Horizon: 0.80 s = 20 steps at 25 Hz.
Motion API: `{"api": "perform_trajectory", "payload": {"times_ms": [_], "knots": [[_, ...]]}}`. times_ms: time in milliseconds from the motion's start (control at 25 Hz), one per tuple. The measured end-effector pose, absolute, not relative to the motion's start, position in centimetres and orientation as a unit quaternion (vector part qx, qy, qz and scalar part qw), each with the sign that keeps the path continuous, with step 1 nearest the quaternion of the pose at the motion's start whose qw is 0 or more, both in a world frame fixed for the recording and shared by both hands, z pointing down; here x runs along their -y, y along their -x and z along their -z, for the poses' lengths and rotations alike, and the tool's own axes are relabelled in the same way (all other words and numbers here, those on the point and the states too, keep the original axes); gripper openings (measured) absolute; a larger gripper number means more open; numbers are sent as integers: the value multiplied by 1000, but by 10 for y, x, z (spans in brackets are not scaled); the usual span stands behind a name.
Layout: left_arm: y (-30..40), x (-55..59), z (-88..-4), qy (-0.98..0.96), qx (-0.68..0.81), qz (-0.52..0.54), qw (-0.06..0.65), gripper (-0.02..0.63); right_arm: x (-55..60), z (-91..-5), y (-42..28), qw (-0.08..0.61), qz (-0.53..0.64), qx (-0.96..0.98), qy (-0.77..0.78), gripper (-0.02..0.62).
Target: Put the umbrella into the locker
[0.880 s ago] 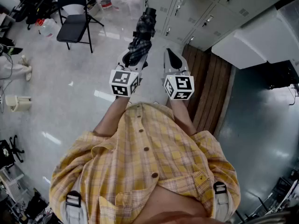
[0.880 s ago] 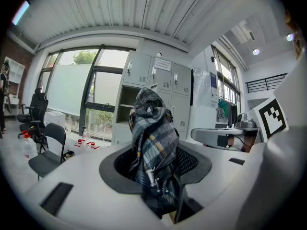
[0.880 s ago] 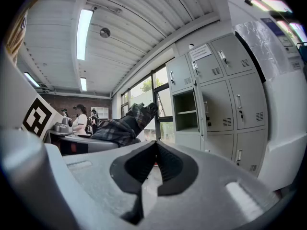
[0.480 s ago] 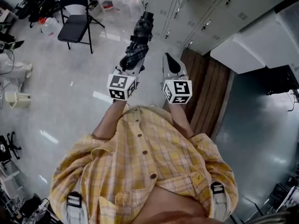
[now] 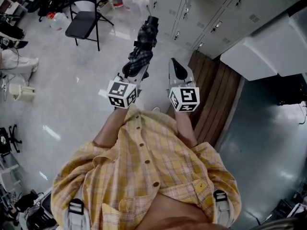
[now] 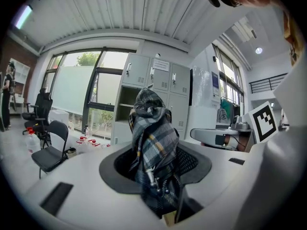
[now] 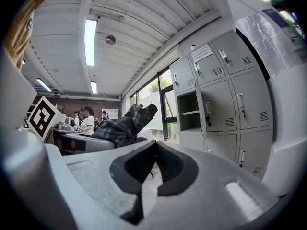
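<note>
L tool [image 5: 134, 71]: clamped on umbrella [image 5: 145, 37] | R tool [image 5: 177, 67]: jaws shut, empty, level, beside L

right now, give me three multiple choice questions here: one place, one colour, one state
1. Where does the folding chair stand? A on the floor, left of the umbrella B inside a locker C on the wooden bench
2. The umbrella's fabric is: A plain red B dark plaid C white
3. The right gripper is: A shut on the umbrella B wide open C shut, empty
Answers: 1 A, the head view shows it on the floor; 2 B, grey checks show in the left gripper view; 3 C, its jaws meet with nothing between.
</note>
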<state>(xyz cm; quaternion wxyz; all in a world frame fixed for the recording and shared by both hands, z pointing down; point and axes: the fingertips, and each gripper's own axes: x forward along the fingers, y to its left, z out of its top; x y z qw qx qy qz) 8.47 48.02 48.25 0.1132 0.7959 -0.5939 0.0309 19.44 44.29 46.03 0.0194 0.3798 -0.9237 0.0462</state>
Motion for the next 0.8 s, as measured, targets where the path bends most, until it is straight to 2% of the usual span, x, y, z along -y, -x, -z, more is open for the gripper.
{"api": "perform_trajectory", "payload": {"times_ms": [360,800], "knots": [[-87,-474,-501,-789,599,-17,137,178,-440,-480,-199,36,-54,922,-381,-3],[-70,-386,-508,-795,589,7,147,179,-359,-477,-174,43,-39,923,-379,-3]]}}
